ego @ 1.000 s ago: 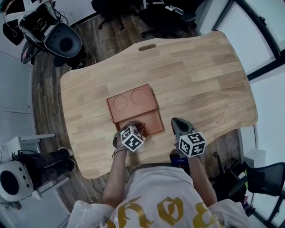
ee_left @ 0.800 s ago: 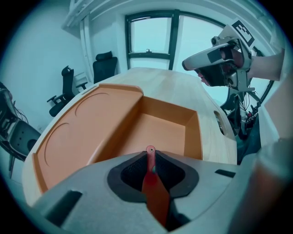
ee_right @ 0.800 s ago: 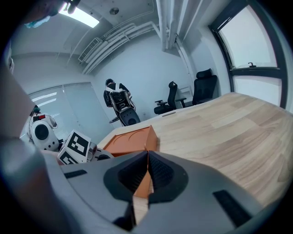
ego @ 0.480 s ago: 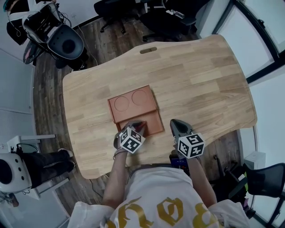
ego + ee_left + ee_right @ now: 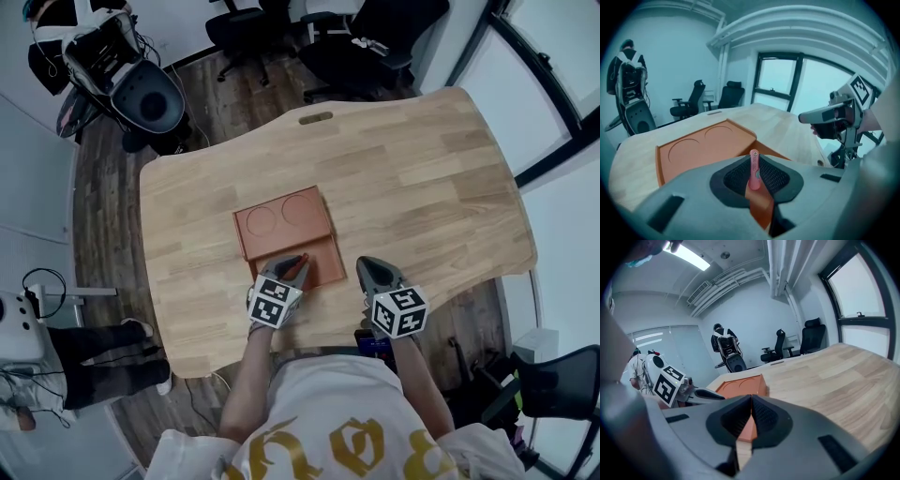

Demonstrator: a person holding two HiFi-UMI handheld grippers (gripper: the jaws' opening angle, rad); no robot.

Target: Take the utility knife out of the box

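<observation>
Utility knife (image 5: 296, 260): red, held by the left gripper (image 5: 284, 272) over the near, open half of the box (image 5: 281, 217).

Head view:
- The box is orange-brown and lies on the wooden surface (image 5: 422, 178), toward the person's side.
- Its far half carries two round recesses.
- The right gripper (image 5: 366, 267) rests just beside the box's right edge, apart from it and pointing away from the person.
- Whether the knife is clear of the box floor cannot be told from here.

Left gripper view:
- The fingers (image 5: 736, 178) are closed on the utility knife (image 5: 754, 169).
- The knife stands nearly upright between the dark ribbed pads, its rounded end poking above them.
- The box (image 5: 703, 145) lies beyond and below.
- The right gripper (image 5: 806, 117) is at the right, over the surface (image 5: 787, 126).

Right gripper view:
- The right gripper (image 5: 751, 411) has its fingers (image 5: 766, 416) pressed together with nothing between them.
- The box (image 5: 740, 386) is ahead and slightly left.
- The left gripper (image 5: 712, 394) reaches in from the left, its marker cube visible.
- The surface (image 5: 825, 376) stretches off to the right.
- Office chairs (image 5: 806, 341) stand at the far wall.
</observation>
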